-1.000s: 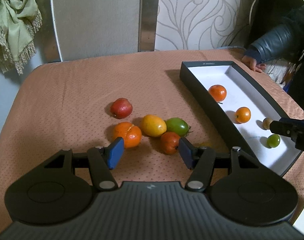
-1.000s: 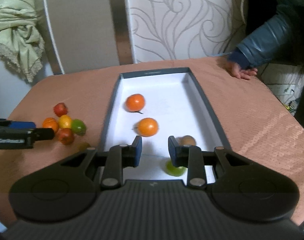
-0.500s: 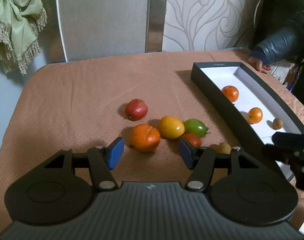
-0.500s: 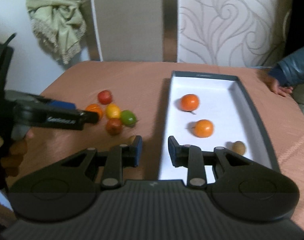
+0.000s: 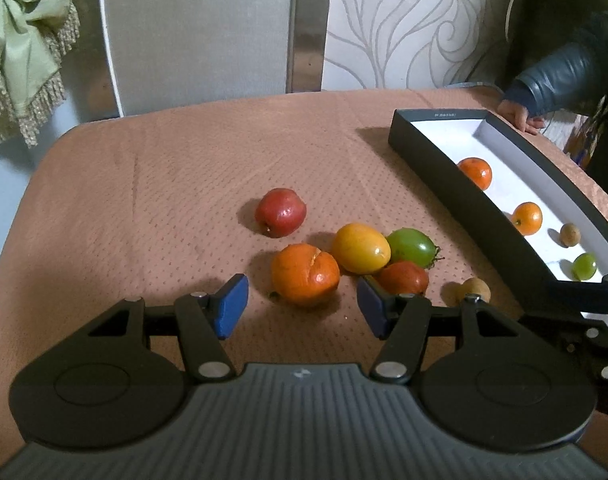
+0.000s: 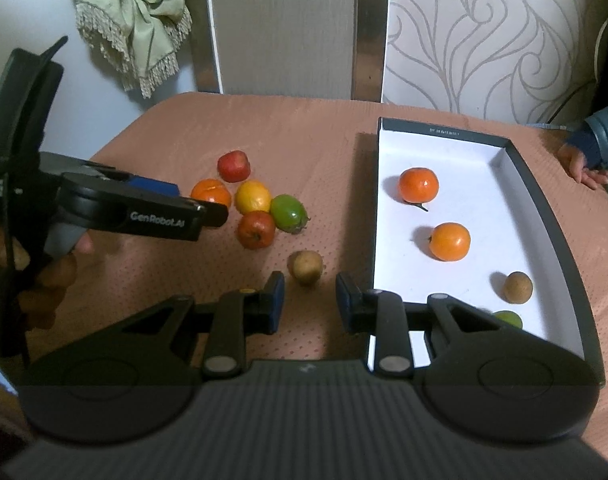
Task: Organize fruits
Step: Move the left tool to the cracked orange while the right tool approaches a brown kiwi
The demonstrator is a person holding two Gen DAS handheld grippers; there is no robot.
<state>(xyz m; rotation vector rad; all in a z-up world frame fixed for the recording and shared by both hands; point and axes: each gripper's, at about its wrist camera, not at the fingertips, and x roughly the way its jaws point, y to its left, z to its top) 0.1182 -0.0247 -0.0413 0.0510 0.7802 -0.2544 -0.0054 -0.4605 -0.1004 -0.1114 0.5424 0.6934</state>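
Your left gripper [image 5: 301,307] stands open with nothing between its pads, just short of the split orange [image 5: 305,274]. Your right gripper [image 6: 310,303] is open too, narrower, empty, with the small brown fruit [image 6: 307,267] just ahead of the gap. Six fruits lie on the tablecloth [image 5: 151,184]: five clustered, the brown one apart. Four sit in the box [image 6: 552,240]: two oranges, one brown, one green.

Green fringed cloth [image 6: 129,20] hangs at wall; swirl-patterned panel [image 6: 492,36] behind table; bystander's sleeve [image 5: 564,80] far corner.
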